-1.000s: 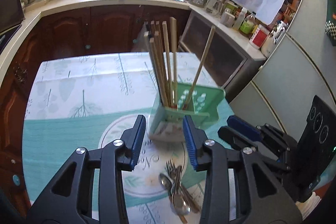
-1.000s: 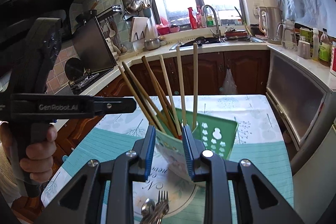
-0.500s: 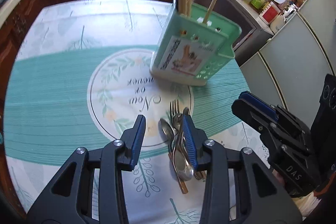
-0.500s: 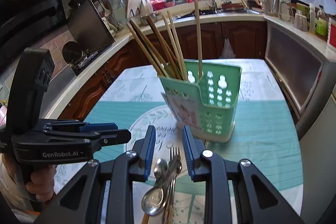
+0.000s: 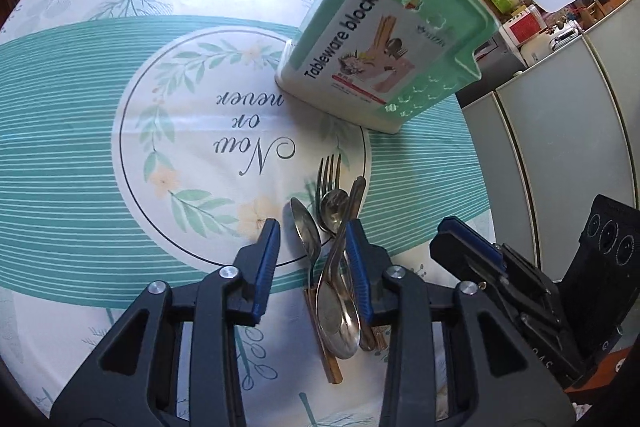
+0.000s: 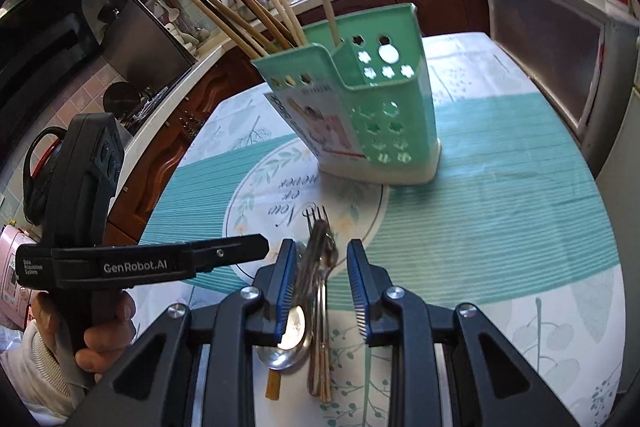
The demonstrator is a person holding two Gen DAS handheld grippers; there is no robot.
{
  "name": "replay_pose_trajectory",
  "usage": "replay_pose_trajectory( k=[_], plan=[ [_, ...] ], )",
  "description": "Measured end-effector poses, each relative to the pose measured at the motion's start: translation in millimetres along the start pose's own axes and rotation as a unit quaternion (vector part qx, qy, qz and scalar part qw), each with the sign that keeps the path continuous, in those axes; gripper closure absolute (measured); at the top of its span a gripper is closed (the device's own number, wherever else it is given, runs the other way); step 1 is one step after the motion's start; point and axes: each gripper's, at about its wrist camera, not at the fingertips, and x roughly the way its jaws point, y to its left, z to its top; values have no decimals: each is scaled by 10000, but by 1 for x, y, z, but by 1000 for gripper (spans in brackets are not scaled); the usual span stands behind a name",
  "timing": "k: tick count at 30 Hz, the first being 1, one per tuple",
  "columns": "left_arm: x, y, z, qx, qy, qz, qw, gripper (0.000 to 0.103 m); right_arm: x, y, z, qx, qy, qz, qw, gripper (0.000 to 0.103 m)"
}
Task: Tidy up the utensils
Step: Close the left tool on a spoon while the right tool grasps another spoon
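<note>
A pile of metal spoons and a fork (image 5: 329, 183) lies on the tablecloth, with a wooden-handled piece under it. My left gripper (image 5: 313, 259) hangs low over the pile. Its jaws are closing with a spoon (image 5: 306, 227) between them, the left pad clear of it and the right pad beside a handle. My right gripper (image 6: 322, 277) stands open over the same pile (image 6: 318, 267) from the other side, the spoons between its pads. Behind the pile stands a green tableware holder (image 5: 384, 39) (image 6: 360, 107) with several chopsticks (image 6: 256, 27) in it.
The table wears a teal and white cloth (image 5: 80, 147) with a round print in the middle. A grey cabinet (image 5: 560, 147) is close past the table's right edge. A hand (image 6: 100, 339) holds the left gripper's handle at the left. Kitchen counters run behind.
Both grippers have come down and tilted toward the utensil pile, which now lies between their fingers. The holder has slid to the top of both views. The left jaws have narrowed a little.
</note>
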Motion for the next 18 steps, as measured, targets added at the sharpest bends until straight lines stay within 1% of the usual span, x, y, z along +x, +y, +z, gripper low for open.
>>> replay_pose_trajectory(
  k=[3,8,11,15,17,18],
  plan=[
    [14,-2,0,-90,111,-15,9999,81,4,-8,-4,126,65,46,9999,77],
    [27,-5,3,-118,166,48,9998,83,10,-17,-9,249,152,99,9995,77],
    [37,-6,4,-152,232,78,9996,86,13,-20,-11,294,199,123,9993,77],
    [49,-5,2,-238,366,17,9990,90,16,-22,-13,317,270,159,9990,77],
    [52,-6,2,-264,351,-31,9990,90,18,-22,-14,314,301,181,9989,77],
    [54,-6,2,-290,362,-69,9989,92,19,-21,-15,307,314,190,9989,77]
  ],
)
